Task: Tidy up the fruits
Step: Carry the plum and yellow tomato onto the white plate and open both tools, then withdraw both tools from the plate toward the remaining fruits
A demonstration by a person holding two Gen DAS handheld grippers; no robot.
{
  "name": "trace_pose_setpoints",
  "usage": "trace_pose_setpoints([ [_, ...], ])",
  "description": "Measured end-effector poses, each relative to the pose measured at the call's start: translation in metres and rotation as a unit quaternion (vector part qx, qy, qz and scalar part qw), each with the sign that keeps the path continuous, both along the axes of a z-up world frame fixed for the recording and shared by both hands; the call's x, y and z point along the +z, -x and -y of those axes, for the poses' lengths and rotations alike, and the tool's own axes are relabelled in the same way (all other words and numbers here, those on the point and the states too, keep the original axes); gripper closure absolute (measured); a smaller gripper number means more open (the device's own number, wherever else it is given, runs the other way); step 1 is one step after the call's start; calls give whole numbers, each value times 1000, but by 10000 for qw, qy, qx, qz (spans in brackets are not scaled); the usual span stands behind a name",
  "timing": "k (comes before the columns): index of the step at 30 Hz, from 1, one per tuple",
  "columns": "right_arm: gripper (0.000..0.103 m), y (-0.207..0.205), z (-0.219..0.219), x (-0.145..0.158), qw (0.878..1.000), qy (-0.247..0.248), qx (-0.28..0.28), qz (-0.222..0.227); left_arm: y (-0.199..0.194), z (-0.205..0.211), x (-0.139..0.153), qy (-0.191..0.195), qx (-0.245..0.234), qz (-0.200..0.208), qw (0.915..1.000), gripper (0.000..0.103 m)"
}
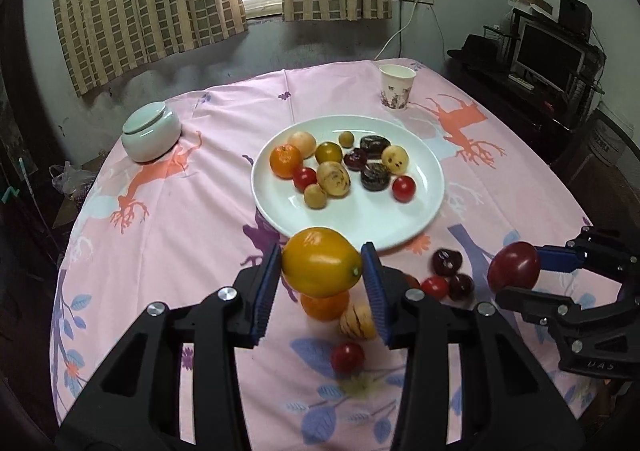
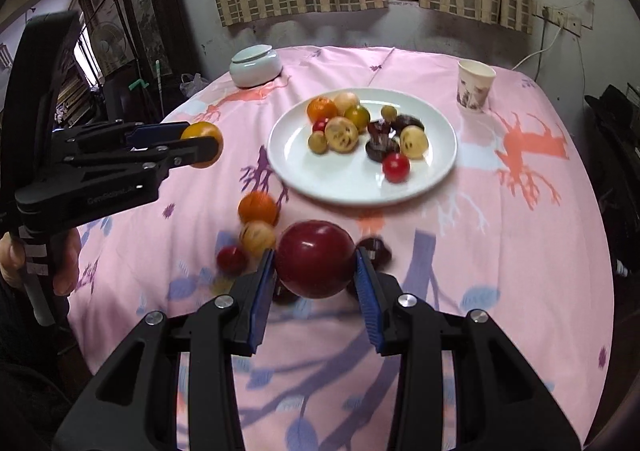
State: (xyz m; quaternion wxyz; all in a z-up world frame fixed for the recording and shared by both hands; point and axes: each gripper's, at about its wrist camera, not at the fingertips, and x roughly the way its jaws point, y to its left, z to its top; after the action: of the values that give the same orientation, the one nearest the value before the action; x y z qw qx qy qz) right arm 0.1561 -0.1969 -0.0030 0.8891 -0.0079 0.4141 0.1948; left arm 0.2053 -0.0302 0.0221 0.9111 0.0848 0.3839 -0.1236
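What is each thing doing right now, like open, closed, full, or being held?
left gripper: shut on the yellow fruit.
yellow fruit: held above the table.
right gripper: shut on the dark red fruit.
dark red fruit: held above the table.
white plate: holds many fruits.
paper cup: upright, open top.
ceramic jar: lid on.
orange: loose on the tablecloth.

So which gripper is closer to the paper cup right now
Right, as far as I can judge. The paper cup stands beyond the plate's right side; the right gripper is on that side, the left gripper farther left.
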Motion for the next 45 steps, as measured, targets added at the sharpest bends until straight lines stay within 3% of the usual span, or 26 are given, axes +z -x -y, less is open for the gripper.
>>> trace_pose_setpoints([
  [5, 63, -70, -14, -6, 10000, 12, -26, -78, -73, 11, -13, -317, 257, -217, 9989, 61],
  [10, 63, -132, -22, -34, 9991, 75, -149, -380, -133, 9, -51, -323, 572, -737, 9951, 61],
  [15, 63, -165, -27, -63, 9974, 216, -129, -669, -153, 9, -71, -290, 585, -898, 9938, 61],
  [21, 62, -174, -33, -71, 9968, 451, -63, -665, -163, 9, -74, -260, 605, -941, 9934, 60],
  [22, 62, -174, -34, -71, 9965, 516, -70, -647, -164, 9, -73, -256, 593, -939, 9935, 57],
  [23, 61, -174, -36, -71, 9961, 632, -72, -618, -165, 9, -72, -259, 592, -951, 9934, 41],
  [24, 47, -173, -38, -70, 9956, 745, -84, -571, -164, 9, -69, -262, 621, -899, 9937, 32],
  [27, 11, -160, -41, -53, 9937, 1090, -249, 52, -157, 8, -58, -255, 592, -785, 9948, 28],
  [28, 3, -155, -42, -46, 9925, 1170, -264, 239, -154, 7, -53, -225, 591, -776, 9950, 26],
  [30, 1, -139, -41, -27, 9900, 1244, -234, 628, -144, 1, -39, -100, 588, -715, 9957, 16],
  [34, 1, -98, -25, 8, 9861, 1267, -312, 1028, -102, -16, -9, 34, 629, -370, 9973, 8],
  [37, 1, -50, -10, 17, 9875, 1115, -285, 1080, -52, -32, 3, 78, 683, -27, 9976, 2],
  [45, 1, 52, 10, -19, 9964, 247, -654, 485, 68, -50, -44, 47, 899, -5, 9959, 2],
])
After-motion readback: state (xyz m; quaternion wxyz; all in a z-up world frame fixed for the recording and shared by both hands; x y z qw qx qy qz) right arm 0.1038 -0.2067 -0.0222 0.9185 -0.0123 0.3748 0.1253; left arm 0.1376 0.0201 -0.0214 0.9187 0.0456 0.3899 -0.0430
